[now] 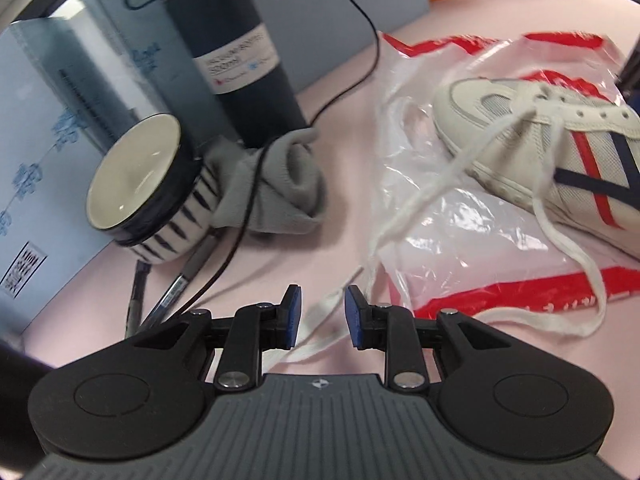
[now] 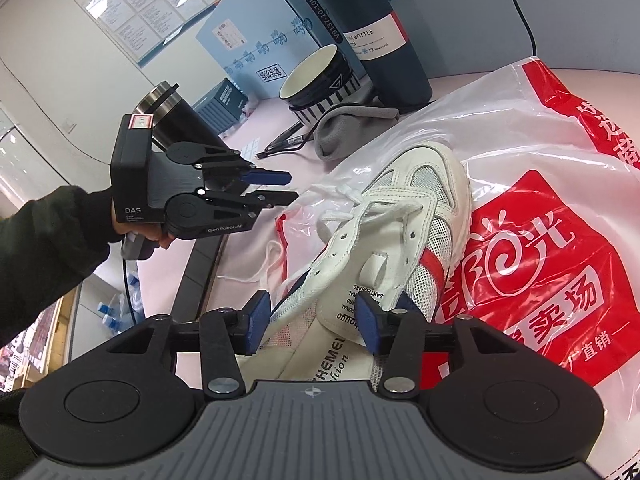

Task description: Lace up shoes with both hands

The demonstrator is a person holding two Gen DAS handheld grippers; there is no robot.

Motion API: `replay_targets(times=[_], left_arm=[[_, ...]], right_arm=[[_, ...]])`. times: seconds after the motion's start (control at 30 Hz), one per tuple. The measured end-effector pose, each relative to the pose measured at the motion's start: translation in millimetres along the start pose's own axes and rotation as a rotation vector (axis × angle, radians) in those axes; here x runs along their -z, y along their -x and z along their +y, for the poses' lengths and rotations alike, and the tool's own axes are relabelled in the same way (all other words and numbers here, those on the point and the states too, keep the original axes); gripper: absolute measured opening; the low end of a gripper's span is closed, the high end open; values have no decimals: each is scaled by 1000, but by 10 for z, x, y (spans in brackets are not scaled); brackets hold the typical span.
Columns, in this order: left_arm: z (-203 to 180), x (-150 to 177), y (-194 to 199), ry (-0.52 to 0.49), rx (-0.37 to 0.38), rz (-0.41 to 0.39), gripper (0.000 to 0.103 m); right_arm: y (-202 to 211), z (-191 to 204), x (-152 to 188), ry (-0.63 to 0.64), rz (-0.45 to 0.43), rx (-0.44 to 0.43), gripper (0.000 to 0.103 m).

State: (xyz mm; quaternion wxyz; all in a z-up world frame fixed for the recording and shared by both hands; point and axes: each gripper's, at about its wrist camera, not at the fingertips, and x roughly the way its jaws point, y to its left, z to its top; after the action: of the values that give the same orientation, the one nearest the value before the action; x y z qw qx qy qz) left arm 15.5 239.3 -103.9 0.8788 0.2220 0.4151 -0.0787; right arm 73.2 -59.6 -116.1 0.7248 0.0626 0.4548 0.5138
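an office: pink desk (image 2: 460,80), wall notices (image 2: 156,4), stacked cartons (image 2: 256,36).

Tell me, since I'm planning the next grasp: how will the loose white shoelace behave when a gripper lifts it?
The white shoelace will probably be floppy: it lies in slack curves over the plastic bag. It looks flat and woven, so it should pinch easily. Being threaded through the sneaker, a hard pull may drag that.

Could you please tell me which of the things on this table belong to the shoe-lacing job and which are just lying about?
Part of the job:
- white sneaker
- its loose white lace
- left gripper, open
- right gripper, open, astride the sneaker's side

Just lying about:
- red and clear plastic bag under the sneaker
- striped mug
- dark bottle
- grey cloth
- pens
- black cable
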Motion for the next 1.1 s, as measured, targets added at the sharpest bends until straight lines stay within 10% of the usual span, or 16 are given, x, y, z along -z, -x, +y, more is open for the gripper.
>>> replay_targets(times=[0.27, 0.37, 0.5, 0.77, 1.1], left_arm=[[191, -38, -121, 40, 58, 15, 50], [233, -50, -136, 70, 142, 27, 18], [226, -55, -103, 102, 173, 22, 3], [289, -7, 281, 272, 88, -110, 3], [-120, -166, 807, 527, 278, -360, 3]], right_arm=[[-43, 31, 8, 17, 7, 1, 51], [-32, 24, 13, 15, 3, -1, 50], [-35, 28, 13, 16, -1, 0, 50], [26, 88, 13, 47, -40, -15, 51], [286, 226, 35, 115, -176, -32, 63]])
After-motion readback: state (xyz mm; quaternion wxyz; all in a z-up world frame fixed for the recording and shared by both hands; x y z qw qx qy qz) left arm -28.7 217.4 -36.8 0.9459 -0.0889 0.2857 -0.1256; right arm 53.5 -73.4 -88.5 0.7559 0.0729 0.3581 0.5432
